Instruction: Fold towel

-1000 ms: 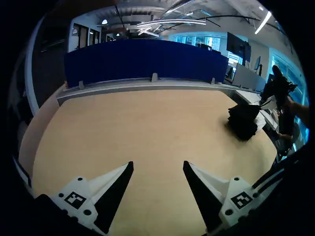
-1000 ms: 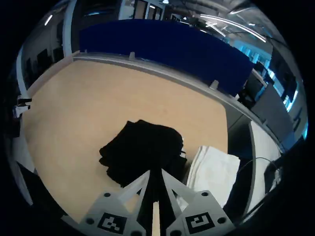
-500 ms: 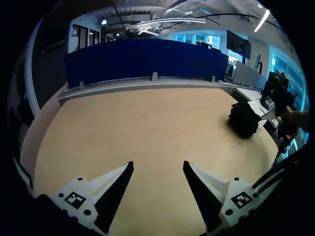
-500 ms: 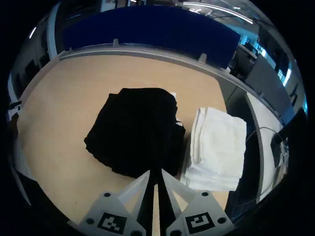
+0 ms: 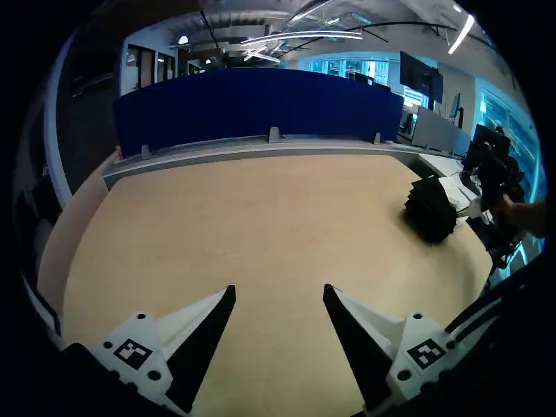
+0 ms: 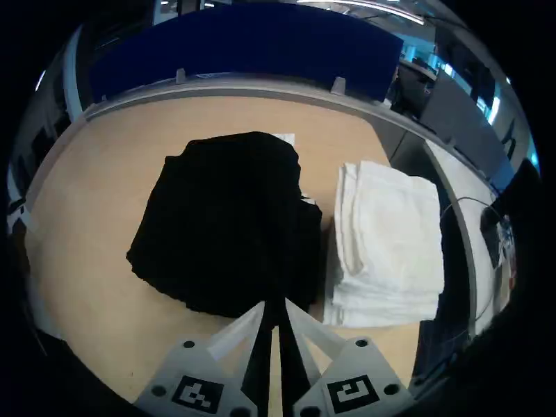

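A pile of black towels (image 6: 222, 222) lies on the wooden table (image 6: 90, 278), and a stack of folded white towels (image 6: 389, 243) sits right beside it. My right gripper (image 6: 274, 309) hangs above the near edge of the black pile, its fingers shut with nothing seen between them. My left gripper (image 5: 278, 288) stands open over bare tabletop (image 5: 264, 208). Far off to its right I see the black pile (image 5: 431, 208), with the right gripper (image 5: 495, 167) and the hand (image 5: 522, 210) holding it behind the pile.
A blue partition (image 5: 257, 104) on a grey rail (image 5: 271, 147) bounds the table's far side. The table's right edge runs just past the white stack (image 6: 452, 229), with cables and dark floor beyond. Monitors (image 5: 420, 80) stand at the back right.
The right gripper has moved in and tipped down over the two piles, which now look larger and nearer. The left gripper has stayed where it was, open.
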### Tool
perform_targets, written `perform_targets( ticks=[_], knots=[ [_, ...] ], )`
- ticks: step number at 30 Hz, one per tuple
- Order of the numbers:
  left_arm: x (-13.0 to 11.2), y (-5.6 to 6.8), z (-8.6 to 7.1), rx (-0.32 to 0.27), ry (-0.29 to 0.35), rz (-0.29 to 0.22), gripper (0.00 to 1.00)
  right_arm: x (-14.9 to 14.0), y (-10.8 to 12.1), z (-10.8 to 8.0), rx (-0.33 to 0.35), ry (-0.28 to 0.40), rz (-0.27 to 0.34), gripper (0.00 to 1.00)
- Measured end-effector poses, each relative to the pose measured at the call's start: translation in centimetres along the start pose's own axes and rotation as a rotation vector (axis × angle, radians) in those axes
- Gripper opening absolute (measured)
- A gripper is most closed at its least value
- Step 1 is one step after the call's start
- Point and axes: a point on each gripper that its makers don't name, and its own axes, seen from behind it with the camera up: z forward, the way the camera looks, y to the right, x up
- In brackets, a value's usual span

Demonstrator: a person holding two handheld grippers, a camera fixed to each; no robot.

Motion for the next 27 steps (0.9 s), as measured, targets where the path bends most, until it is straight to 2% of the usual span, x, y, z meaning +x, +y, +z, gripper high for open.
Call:
perform_targets(
  ticks=[4,10,14,18,27],
  knots=[
    [0.0,0.1,0.1,-0.002,-0.002,0.001,0.94,0.4,0.0,-0.3,-0.011,0.021,0.003,0.16],
    [0.2,0.2,0.2,-0.006,-0.002,0.005,0.94,1.0,0.1,-1.5,-0.031,0.07,0.0,0.43],
    [0.3,0.1,0.3,-0.008,0.0,0.005,0.93,1.3,0.2,-2.2,-0.048,0.092,-0.012,0.55],
    [0.3,0.2,0.3,-0.012,0.0,0.006,0.93,1.4,0.7,-2.6,-0.077,0.1,-0.016,0.57],
    [0.5,0.2,0.2,-0.014,0.003,0.009,0.93,2.1,0.3,-3.4,-0.07,0.123,-0.007,0.61]
  ],
)
